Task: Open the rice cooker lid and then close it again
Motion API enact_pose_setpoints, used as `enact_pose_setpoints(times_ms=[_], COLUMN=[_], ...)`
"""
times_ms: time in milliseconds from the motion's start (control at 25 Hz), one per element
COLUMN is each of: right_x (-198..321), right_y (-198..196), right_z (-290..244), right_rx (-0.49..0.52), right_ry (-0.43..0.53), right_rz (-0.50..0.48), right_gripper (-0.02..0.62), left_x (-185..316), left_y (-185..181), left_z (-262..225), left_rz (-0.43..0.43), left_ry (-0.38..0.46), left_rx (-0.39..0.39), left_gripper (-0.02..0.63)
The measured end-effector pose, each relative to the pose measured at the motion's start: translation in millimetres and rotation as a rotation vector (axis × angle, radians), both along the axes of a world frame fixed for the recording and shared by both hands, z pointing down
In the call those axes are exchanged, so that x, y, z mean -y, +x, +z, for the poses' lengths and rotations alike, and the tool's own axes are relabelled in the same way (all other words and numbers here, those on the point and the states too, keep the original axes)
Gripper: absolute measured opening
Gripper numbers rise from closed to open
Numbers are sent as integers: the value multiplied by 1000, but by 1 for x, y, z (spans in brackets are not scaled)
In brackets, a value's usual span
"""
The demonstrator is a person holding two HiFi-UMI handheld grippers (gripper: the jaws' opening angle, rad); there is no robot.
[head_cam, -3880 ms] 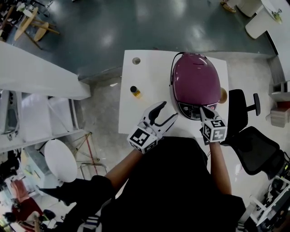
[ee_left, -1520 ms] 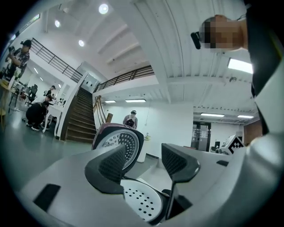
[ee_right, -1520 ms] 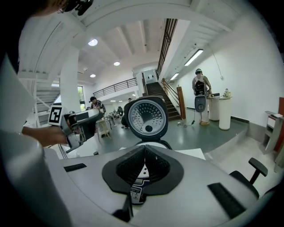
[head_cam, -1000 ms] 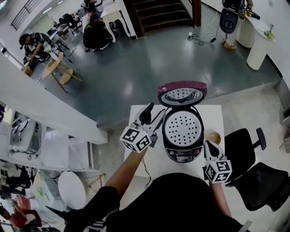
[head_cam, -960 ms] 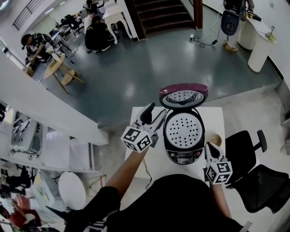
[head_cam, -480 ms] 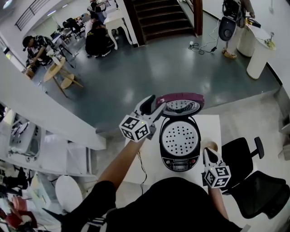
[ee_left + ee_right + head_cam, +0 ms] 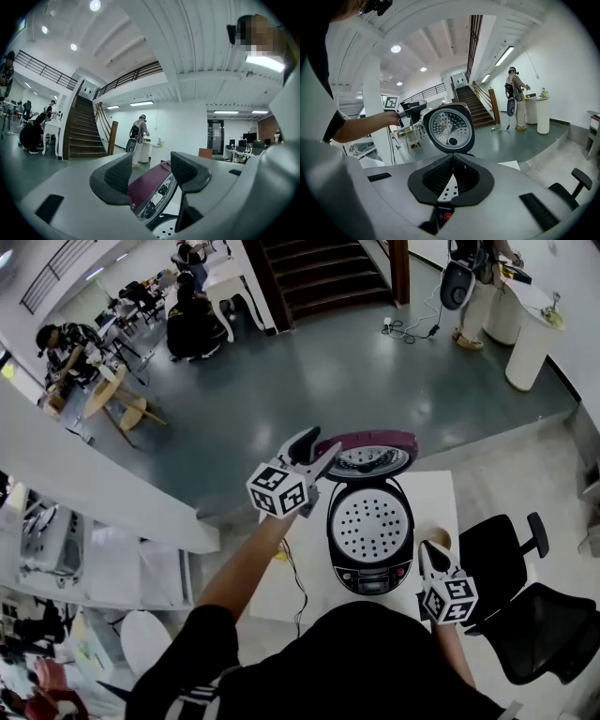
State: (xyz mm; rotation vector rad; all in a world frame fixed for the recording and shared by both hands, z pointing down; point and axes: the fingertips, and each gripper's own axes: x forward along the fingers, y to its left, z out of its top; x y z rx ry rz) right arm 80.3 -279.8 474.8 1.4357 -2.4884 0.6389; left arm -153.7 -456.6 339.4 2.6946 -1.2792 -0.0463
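The rice cooker (image 7: 370,531) stands on the white bench (image 7: 433,495). Its long axis runs 12 to 6 o'clock, with the control panel toward 6. Its lid (image 7: 370,451) stands raised at 12 o'clock, inner face toward 6. The left tool (image 7: 317,448), jaws apart, is at the lid's 9 o'clock edge. The right tool (image 7: 424,551), closed and empty, is at the cooker's 4 o'clock.

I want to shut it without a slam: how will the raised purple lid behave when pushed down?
The lid stands upright, joined at the back, so it should swing as one rigid piece. Its metal inner plate suggests some weight; it may drop past halfway. The cooker body looks broad, unlikely to tip.
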Motion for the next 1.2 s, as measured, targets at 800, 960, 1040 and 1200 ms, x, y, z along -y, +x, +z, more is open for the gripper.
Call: enact_pose_setpoints(times_ms=[800,960,1040,1200], right_x=[6,4,3,0], right_y=[24,23,22,22], right_z=[4,2,2,2], right_rx=[-5,-5,0,2], right_ry=[2,10,14,14], right_rz=[111,116,115,115], right_gripper=[0,0,0,0], left_x=[27,28,28,28], left_y=[2,2,2,2], left_z=[39,39,39,40], left_rz=[24,44,52,57], left_ry=[-68,-80,-84,-86], left_rx=[64,69,75,85], left_gripper=[250,249,249,249])
